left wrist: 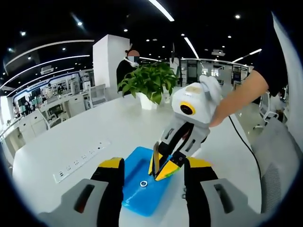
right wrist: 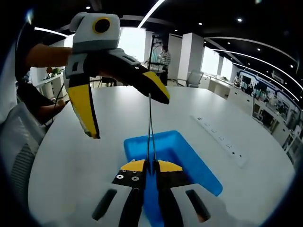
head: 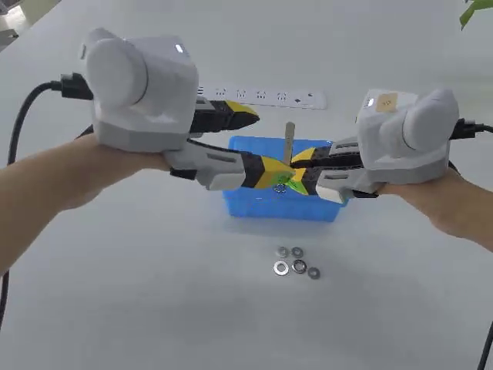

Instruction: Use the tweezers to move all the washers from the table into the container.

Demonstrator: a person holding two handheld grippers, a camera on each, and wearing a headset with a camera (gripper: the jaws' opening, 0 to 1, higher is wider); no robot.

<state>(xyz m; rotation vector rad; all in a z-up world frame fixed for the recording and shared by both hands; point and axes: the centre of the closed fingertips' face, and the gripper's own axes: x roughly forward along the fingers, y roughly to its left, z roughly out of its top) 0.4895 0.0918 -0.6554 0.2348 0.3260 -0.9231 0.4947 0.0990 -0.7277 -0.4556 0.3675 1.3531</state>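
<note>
The left gripper [head: 266, 148] gapes wide, holding nothing, its yellow-tipped jaws over the blue plastic container [head: 258, 208], with a white power strip [head: 262, 96] behind. The right gripper [right wrist: 147, 164] is clamped on thin metal tweezers [right wrist: 150, 125]. Flat shiny washers [head: 296, 262] — perhaps five — lie on the table [head: 115, 308] before the container; the left gripper view shows another inside.

On the counter [head: 139, 301], the container [head: 262, 210] sits centrally, with a cluster of washers [head: 296, 262] just before it, a power strip [head: 262, 96] behind it and one washer [left wrist: 143, 183] inside.
</note>
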